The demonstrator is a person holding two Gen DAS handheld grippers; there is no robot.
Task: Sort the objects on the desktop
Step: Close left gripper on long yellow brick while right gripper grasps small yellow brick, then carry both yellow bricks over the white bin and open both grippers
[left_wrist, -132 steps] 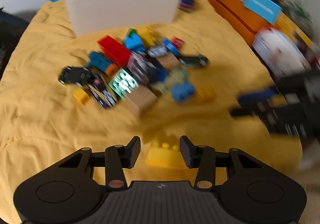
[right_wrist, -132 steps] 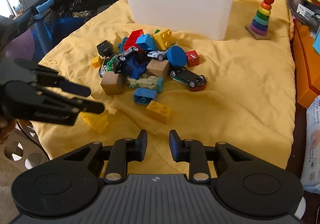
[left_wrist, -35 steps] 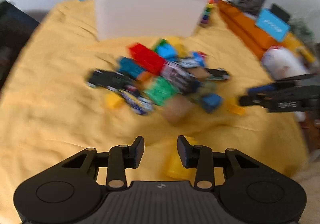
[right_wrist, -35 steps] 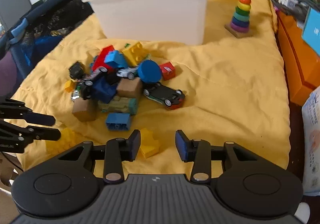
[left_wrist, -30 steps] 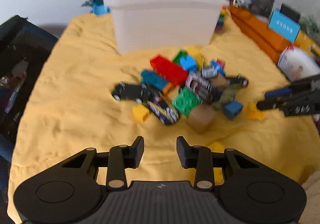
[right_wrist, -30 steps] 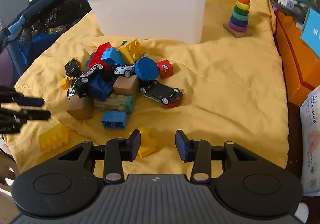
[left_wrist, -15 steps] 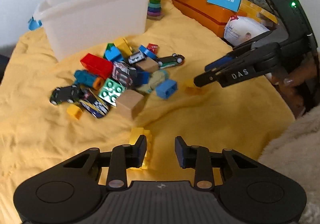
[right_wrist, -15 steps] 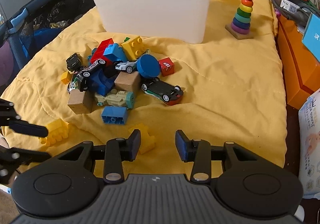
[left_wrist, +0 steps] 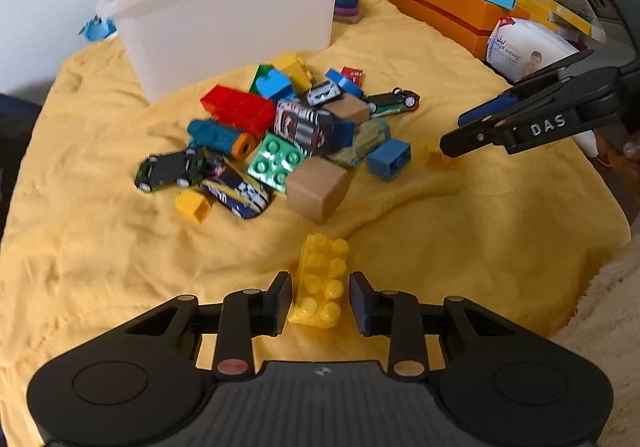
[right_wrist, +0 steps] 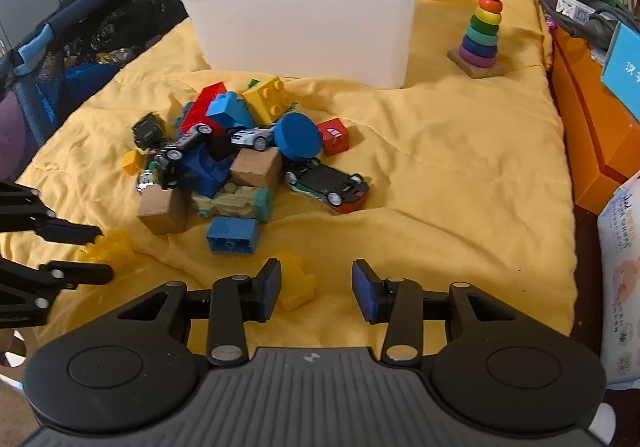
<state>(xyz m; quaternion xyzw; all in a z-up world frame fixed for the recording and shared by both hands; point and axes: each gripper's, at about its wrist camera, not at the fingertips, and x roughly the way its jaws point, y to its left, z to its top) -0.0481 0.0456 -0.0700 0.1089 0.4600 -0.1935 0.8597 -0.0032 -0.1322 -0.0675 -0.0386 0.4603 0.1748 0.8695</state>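
Since half a second ago the left gripper (left_wrist: 320, 297) has slid forward, so the long yellow studded brick (left_wrist: 321, 283) now lies between its fingers instead of just ahead of the left one. From the left wrist, those fingers stand spread on either side of the brick with a gap at each flank — nothing gripped. The brick rests on the yellow blanket (left_wrist: 100, 239) that covers the surface, near the wooden cube (left_wrist: 318, 189) at the near edge of the toy pile. Beyond the pile stands the white plastic bin (left_wrist: 228, 13). At the right, the right gripper (left_wrist: 450, 145) reaches in, its tips over a small yellow brick (left_wrist: 438, 156) just beside a blue brick (left_wrist: 389, 164). From the right wrist, the right gripper (right_wrist: 316, 289) is likewise spread wide and holds nothing; the small yellow brick (right_wrist: 294, 279) lies on the blanket between the fingers, close to the left one. Ahead sit the blue brick (right_wrist: 232, 235), an overturned toy car (right_wrist: 326, 187) and the bin (right_wrist: 304, 11), with a rainbow ring stacker (right_wrist: 480, 35) off to the right. The left gripper (right_wrist: 100, 253) shows at the left edge — the long brick (right_wrist: 106, 249) between its tips.
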